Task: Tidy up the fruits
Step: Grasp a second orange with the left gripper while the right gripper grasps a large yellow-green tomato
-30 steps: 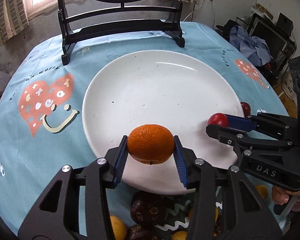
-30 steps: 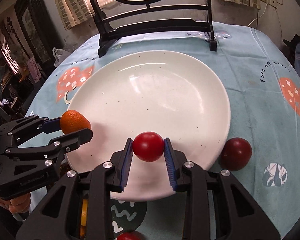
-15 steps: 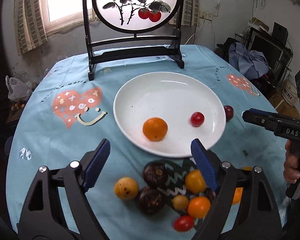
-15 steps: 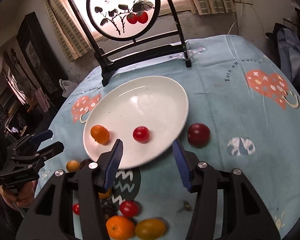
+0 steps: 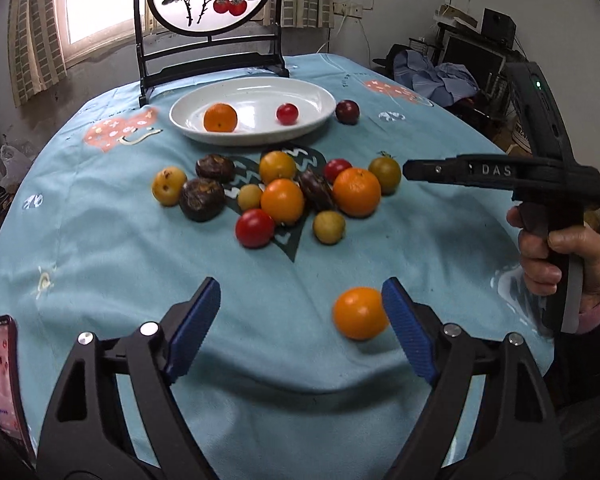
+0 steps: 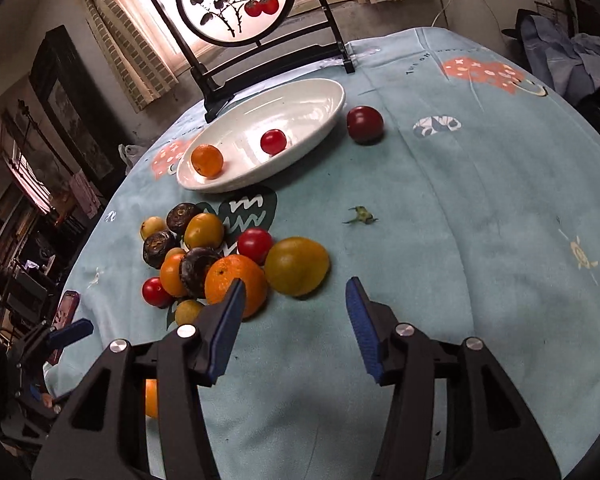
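Left tongs [image 5: 298, 322] spread wide, nothing gripped; lone orange [image 5: 359, 313] on the tabletop [image 5: 100, 264] just inside the right pad. Right tongs [image 6: 294, 316] also released, empty, hovering near the fruit pile [image 6: 220, 256] mid-tabletop. Beyond it, white plate [image 5: 320, 114] holds one orange [image 5: 220, 117] and one red tomato [image 5: 287, 113]; dark red plum [image 5: 347, 111] just beside the plate's rim.

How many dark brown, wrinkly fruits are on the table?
3, all in the pile: one at its far left edge, one just in front of it, one between the oranges. More may be hidden.
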